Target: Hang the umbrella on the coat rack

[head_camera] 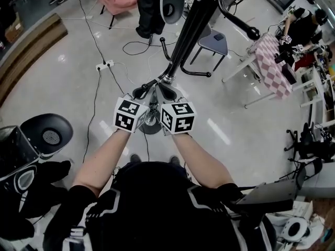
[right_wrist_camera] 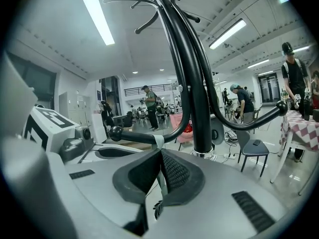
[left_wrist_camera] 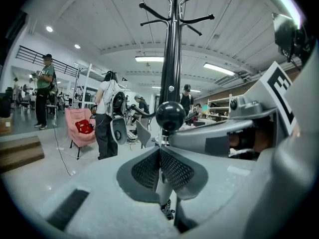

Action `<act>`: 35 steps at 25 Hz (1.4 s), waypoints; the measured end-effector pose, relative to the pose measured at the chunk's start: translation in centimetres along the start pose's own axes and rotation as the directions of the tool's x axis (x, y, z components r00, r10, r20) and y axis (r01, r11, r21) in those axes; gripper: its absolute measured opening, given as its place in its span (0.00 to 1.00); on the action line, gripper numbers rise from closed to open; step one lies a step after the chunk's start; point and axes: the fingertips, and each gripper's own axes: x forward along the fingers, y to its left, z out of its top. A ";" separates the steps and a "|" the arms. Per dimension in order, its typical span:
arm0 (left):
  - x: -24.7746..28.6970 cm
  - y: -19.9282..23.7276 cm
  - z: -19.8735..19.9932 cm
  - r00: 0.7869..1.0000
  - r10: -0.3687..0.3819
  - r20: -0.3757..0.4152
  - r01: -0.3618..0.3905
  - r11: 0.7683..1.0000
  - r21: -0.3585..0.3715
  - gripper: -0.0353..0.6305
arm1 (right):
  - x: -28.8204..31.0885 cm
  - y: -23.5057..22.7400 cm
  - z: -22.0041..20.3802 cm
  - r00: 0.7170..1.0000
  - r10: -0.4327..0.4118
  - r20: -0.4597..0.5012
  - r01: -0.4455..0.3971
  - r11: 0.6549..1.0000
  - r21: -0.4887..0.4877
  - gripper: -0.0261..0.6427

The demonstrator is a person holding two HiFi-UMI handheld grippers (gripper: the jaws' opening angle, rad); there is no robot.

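Glossy grey workshop floor (head_camera: 63,88), head view: tall black metal coat rack (head_camera: 188,30) is seen just beyond left gripper (head_camera: 140,92) and right gripper (head_camera: 167,90). No umbrella is shown, so its place relative to either gripper cannot be told.
Left gripper view: jaws pressed together, nothing held.
Right gripper view: jaws pressed together, nothing held.
Umbrella is judged light, stiff-shafted and soft-canopied, and best taken by the handle.

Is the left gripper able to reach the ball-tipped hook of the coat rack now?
Probably yes: the ball-tipped hook is just ahead of the left gripper, with nothing between them. Its jaws are shut and must open first.
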 end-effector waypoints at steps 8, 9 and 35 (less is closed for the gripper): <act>0.3 0.1 -0.2 1.000 0.019 0.004 -0.019 1.000 -0.007 0.07 | 0.0 0.1 -0.5 0.999 0.033 -0.005 -0.033 0.998 -0.054 0.05; 0.2 0.0 -0.3 1.000 0.024 0.003 -0.024 1.000 -0.005 0.07 | -0.1 0.1 -0.5 0.999 0.039 -0.005 -0.039 0.998 -0.057 0.05; -6.6 0.2 0.1 0.981 0.178 0.083 -0.164 0.975 -0.149 0.07 | -5.2 0.7 1.9 0.988 0.150 0.025 -0.145 0.980 -0.138 0.05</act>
